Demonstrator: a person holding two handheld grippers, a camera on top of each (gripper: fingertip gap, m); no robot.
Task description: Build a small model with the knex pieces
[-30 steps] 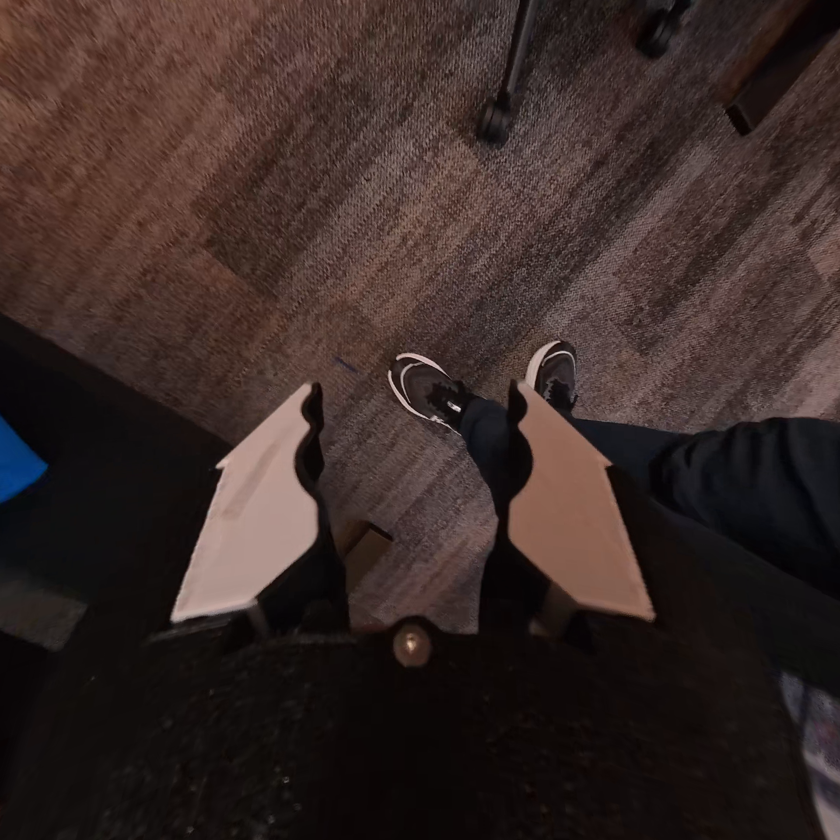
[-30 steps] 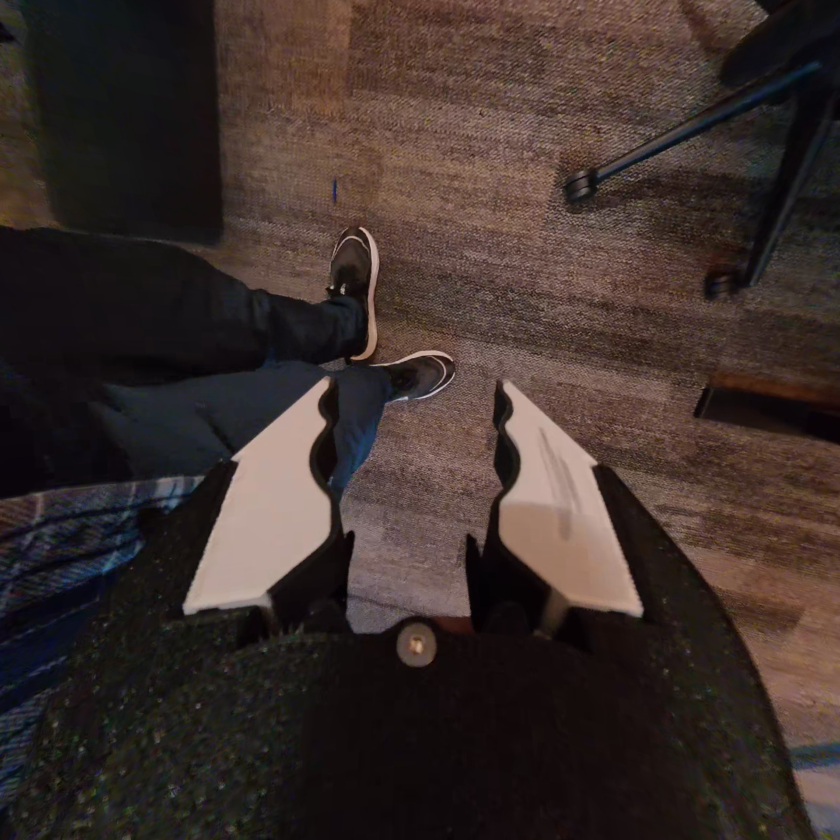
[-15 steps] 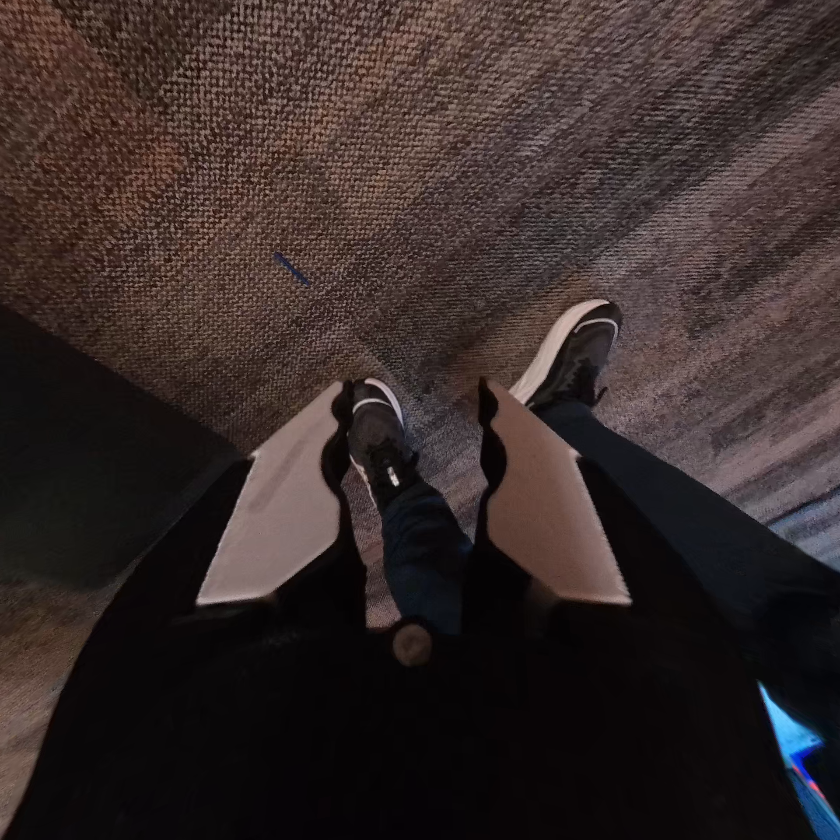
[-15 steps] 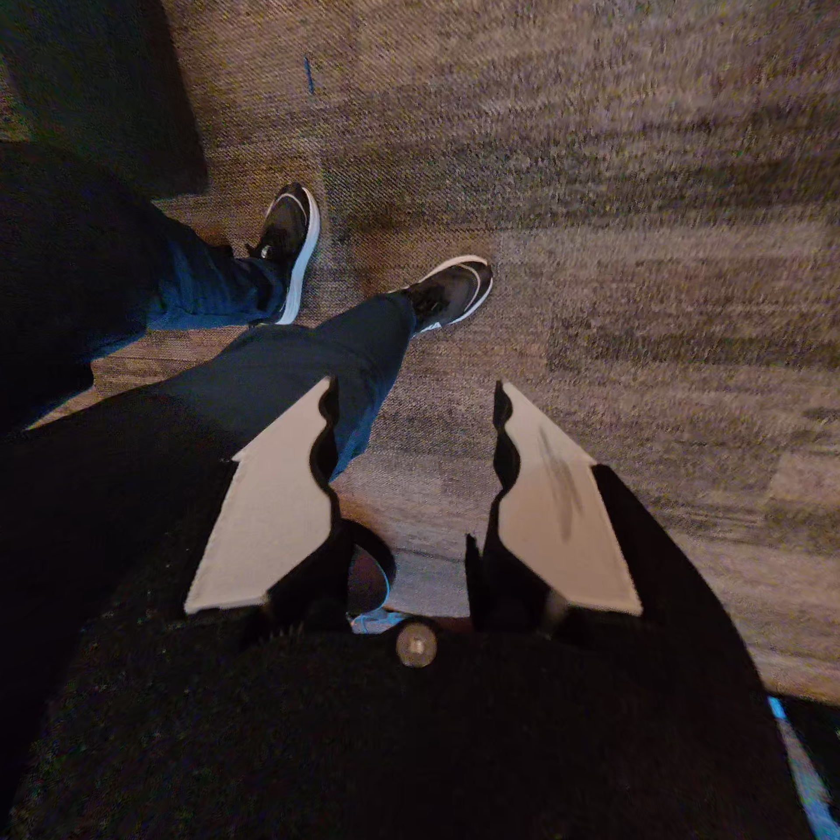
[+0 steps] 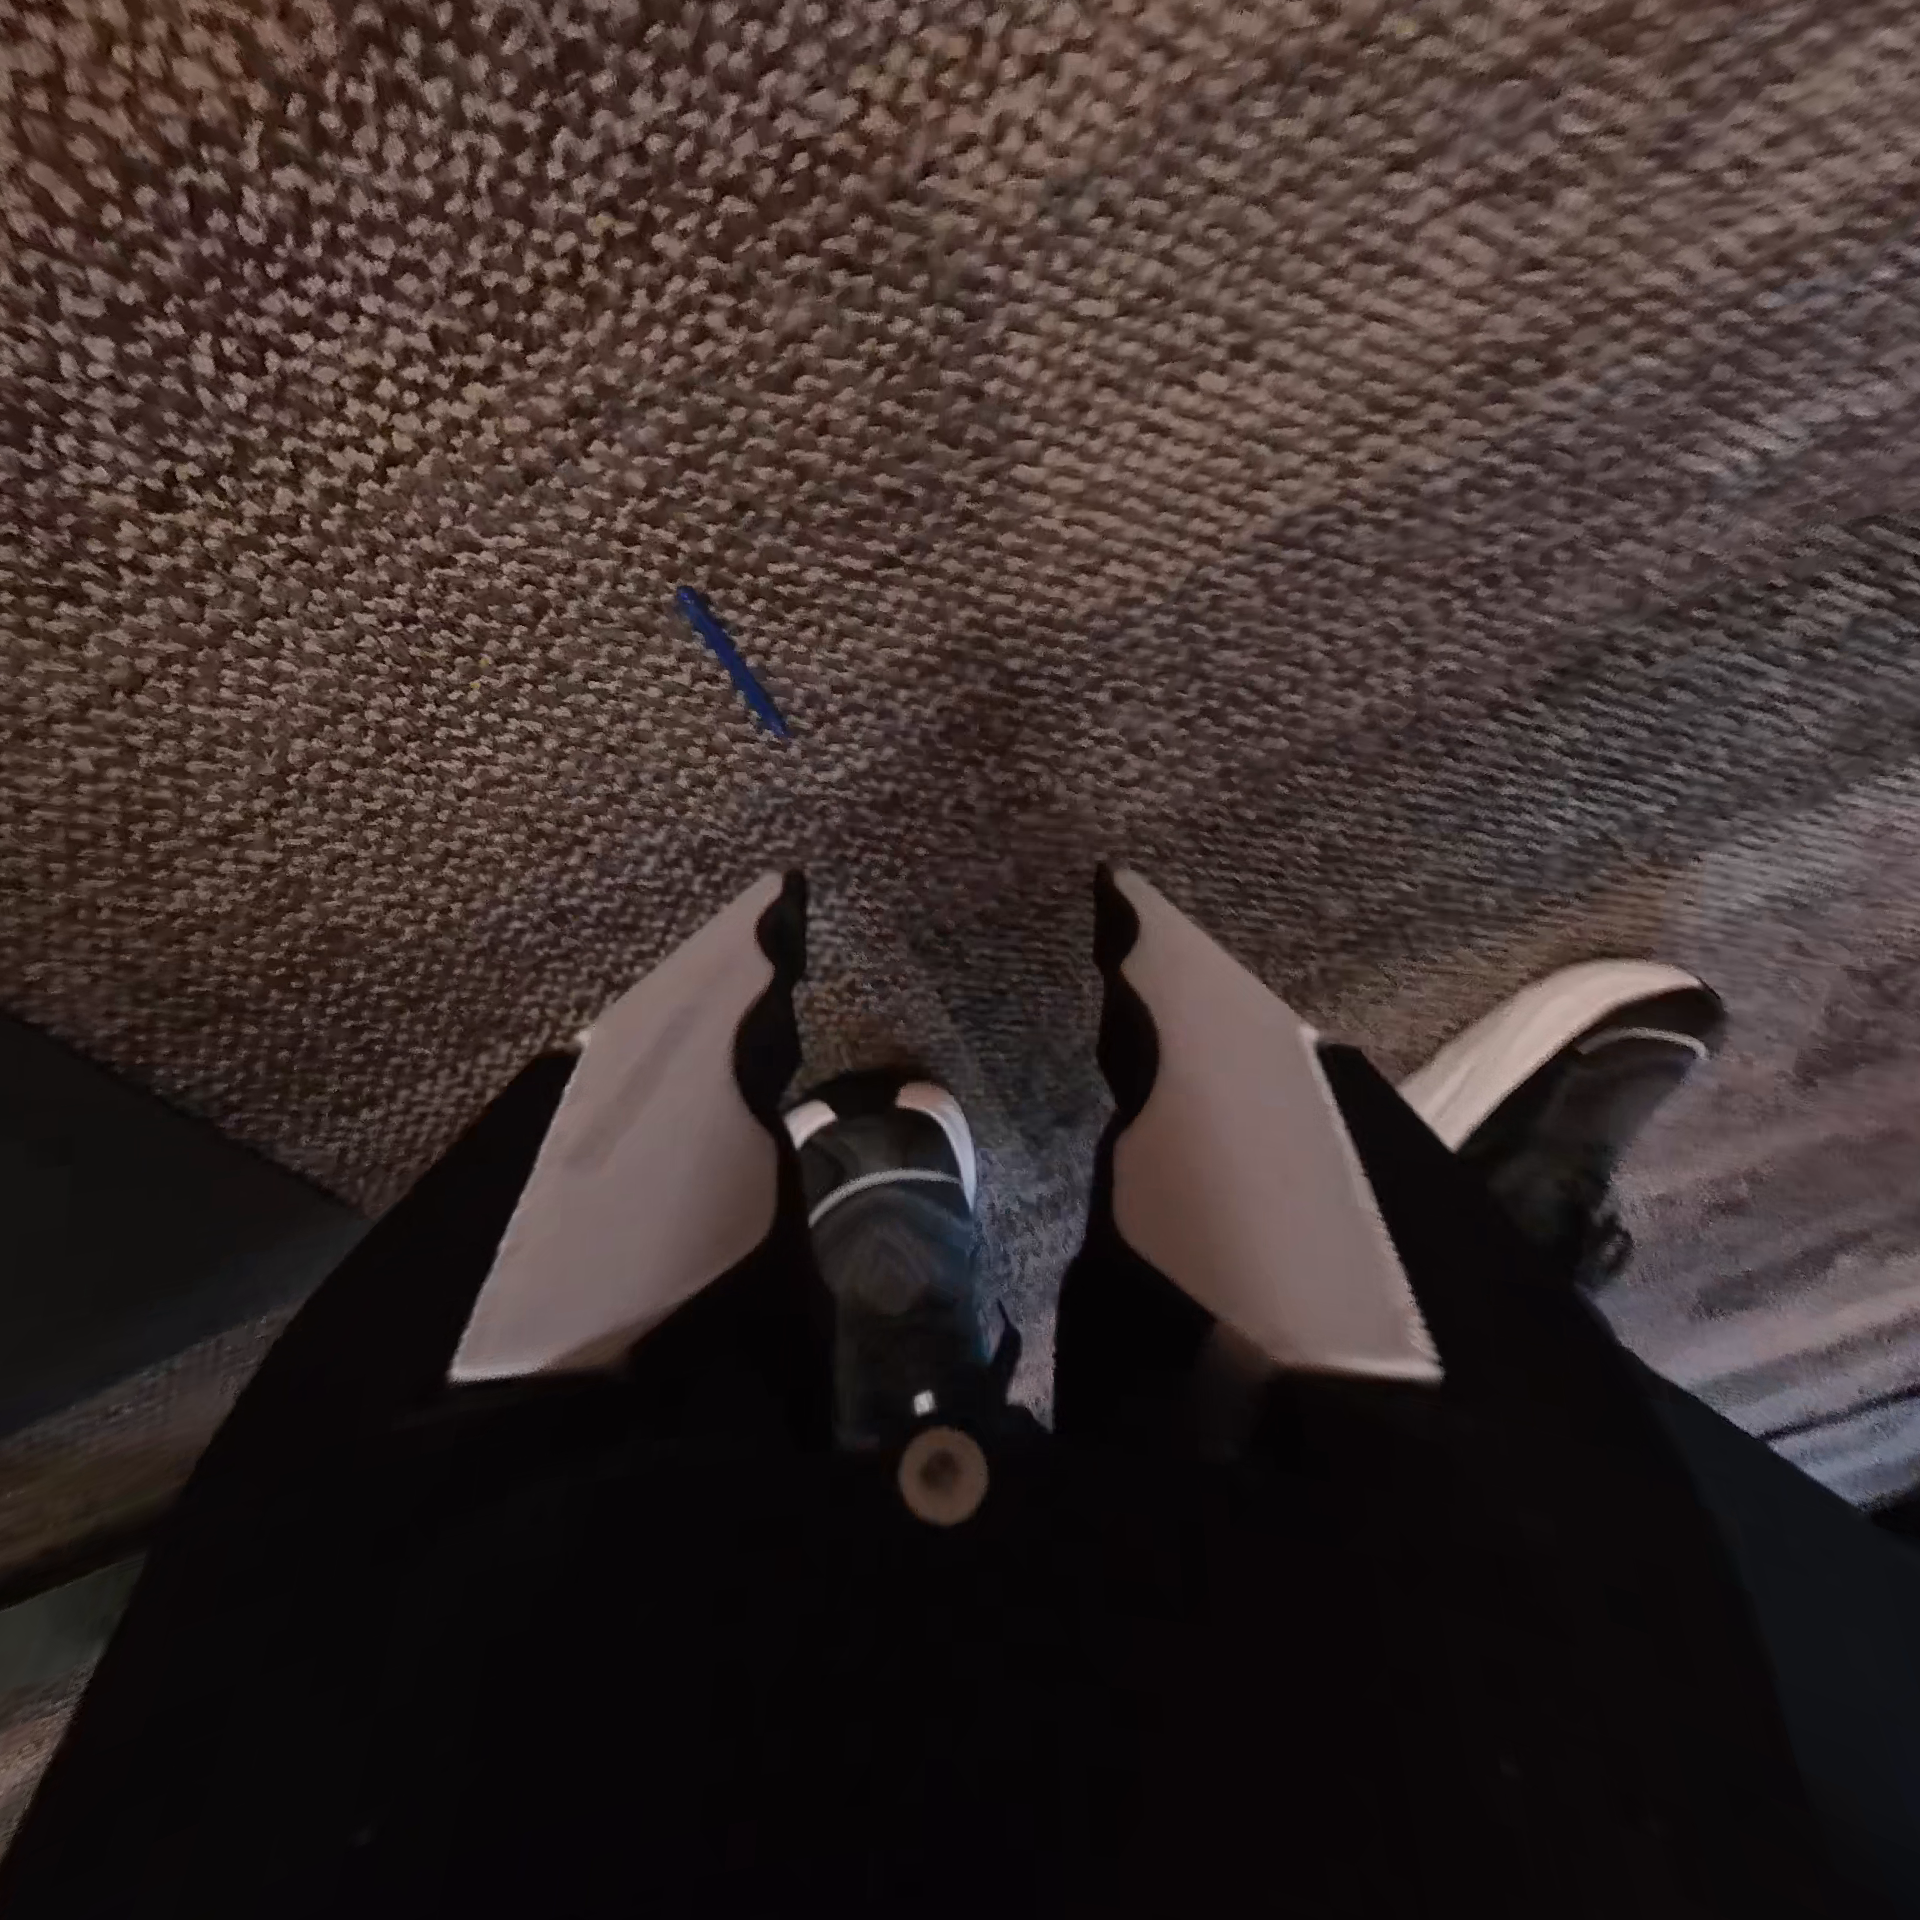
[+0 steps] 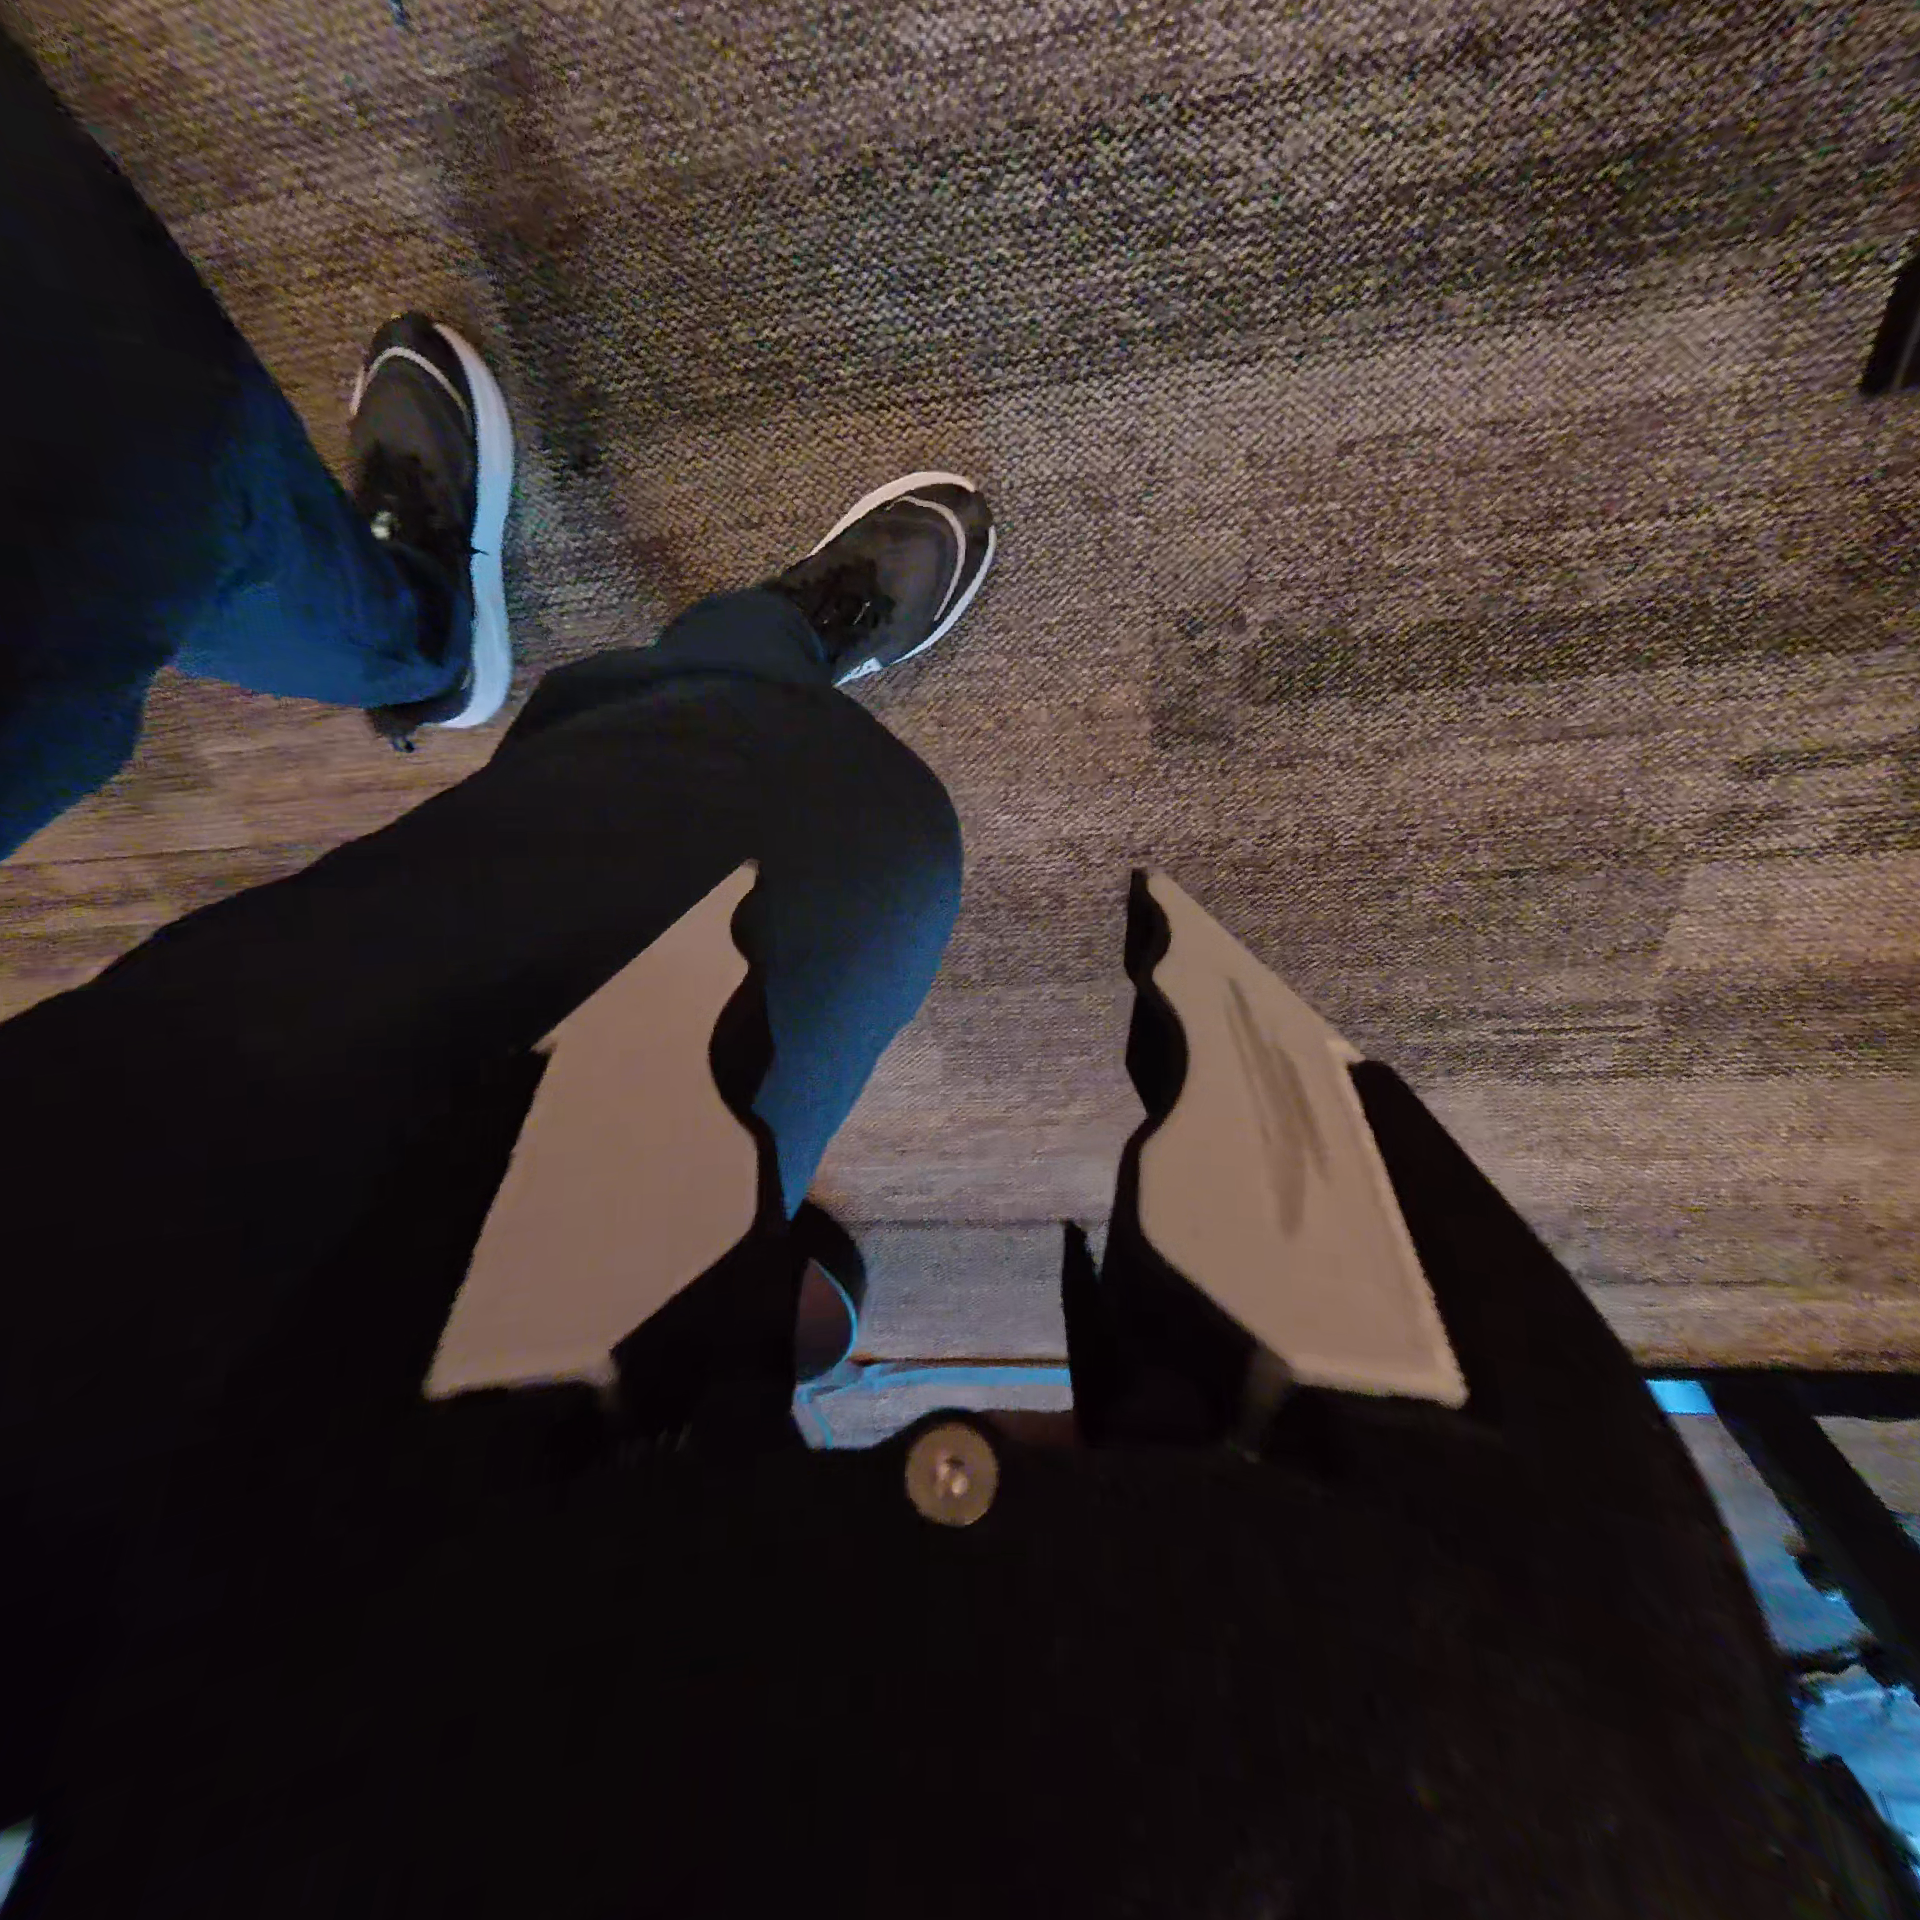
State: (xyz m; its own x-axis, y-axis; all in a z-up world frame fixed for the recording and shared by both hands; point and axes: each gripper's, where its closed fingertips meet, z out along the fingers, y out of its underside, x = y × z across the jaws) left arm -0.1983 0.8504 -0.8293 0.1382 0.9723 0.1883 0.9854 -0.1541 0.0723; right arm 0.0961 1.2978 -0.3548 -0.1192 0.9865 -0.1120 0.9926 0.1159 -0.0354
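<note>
My left hand-held gripper (image 5: 948, 894) points straight down at the carpet (image 5: 1143, 416), its two pale fingers (image 5: 665, 1132) spread well apart and gripping nothing. Nearest to it on the floor is a thin blue stick-like object (image 5: 732, 663), lying slantwise on the carpet just ahead of the left fingertip and clear of it; I cannot tell whether it is a pen or something else. Between the fingers, farther down, I see a black shoe with a white sole (image 5: 888, 1174), and a second matching shoe (image 5: 1558, 1081) sits beyond the right finger, both flat on the carpet. A dark flat shape (image 5: 135, 1195) fills the left edge of that view; I cannot make out what it is.

My right hand-held gripper (image 6: 943, 883) also faces the floor with its fingers (image 6: 1268, 1153) wide apart and empty. A leg in dark blue trousers (image 6: 675, 790) crosses behind its left finger, bent at the knee, without touching the gripper as far as I can see. The shoe at the end of that leg (image 6: 904, 561) points up and to the right on the carpet (image 6: 1351, 520), and the other shoe (image 6: 447, 499) stands near it to the left, under a second trouser leg (image 6: 208, 540). Low at the right edge of this view there are light blue patches and a dark bar (image 6: 1808, 1527), too blurred to identify.
</note>
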